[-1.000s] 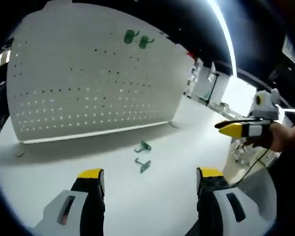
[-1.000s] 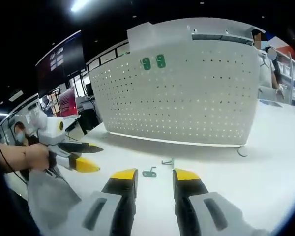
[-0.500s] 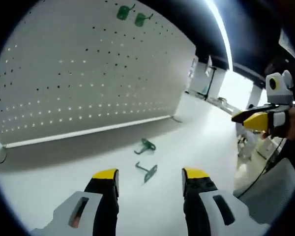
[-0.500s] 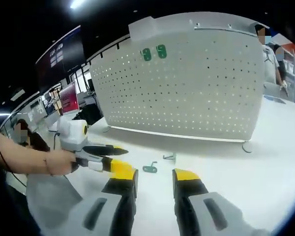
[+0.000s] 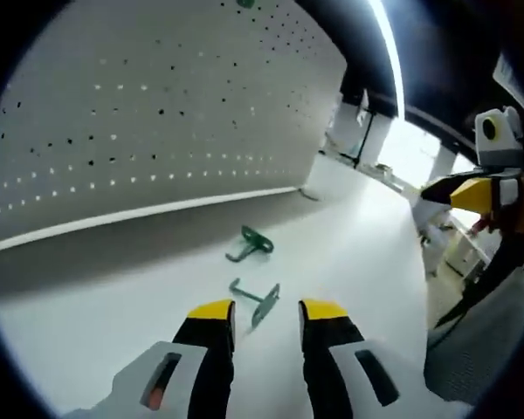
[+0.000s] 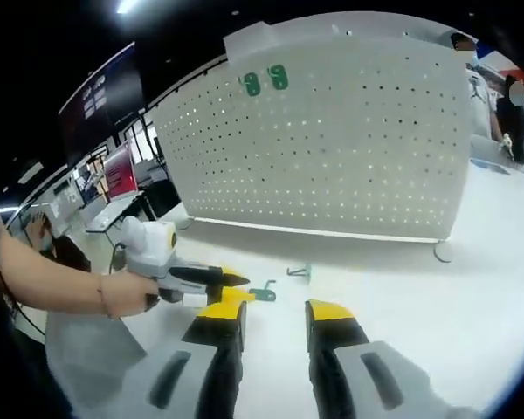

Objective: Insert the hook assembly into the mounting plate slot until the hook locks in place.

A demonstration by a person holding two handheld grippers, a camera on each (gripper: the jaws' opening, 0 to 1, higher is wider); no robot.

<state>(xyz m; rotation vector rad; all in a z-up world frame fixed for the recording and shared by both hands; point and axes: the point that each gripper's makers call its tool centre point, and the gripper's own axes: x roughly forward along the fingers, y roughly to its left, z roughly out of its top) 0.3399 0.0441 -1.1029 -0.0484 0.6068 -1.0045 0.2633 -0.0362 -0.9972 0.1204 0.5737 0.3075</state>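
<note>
Two loose green hooks lie on the white table. The nearer hook (image 5: 255, 301) rests just ahead of my left gripper (image 5: 267, 312), whose jaws stand open on either side of it, not touching it. The farther hook (image 5: 251, 244) lies closer to the white pegboard (image 5: 157, 105). In the right gripper view the left gripper (image 6: 234, 280) reaches in beside a hook (image 6: 264, 293), with the other hook (image 6: 299, 272) beyond. My right gripper (image 6: 274, 312) hangs open and empty above the table. Two green hooks (image 6: 264, 80) hang high on the pegboard (image 6: 349, 148).
The pegboard stands upright on small feet (image 6: 443, 253) along the table's (image 5: 349, 244) far side. A person's hand (image 6: 127, 292) holds the left gripper. The right gripper (image 5: 450, 194) hovers at the table's right edge. Monitors and desks (image 6: 113, 179) fill the background.
The left gripper has moved forward and down towards the nearer hook, and its jaws have narrowed. The right gripper has stayed nearly still, jaws unchanged.
</note>
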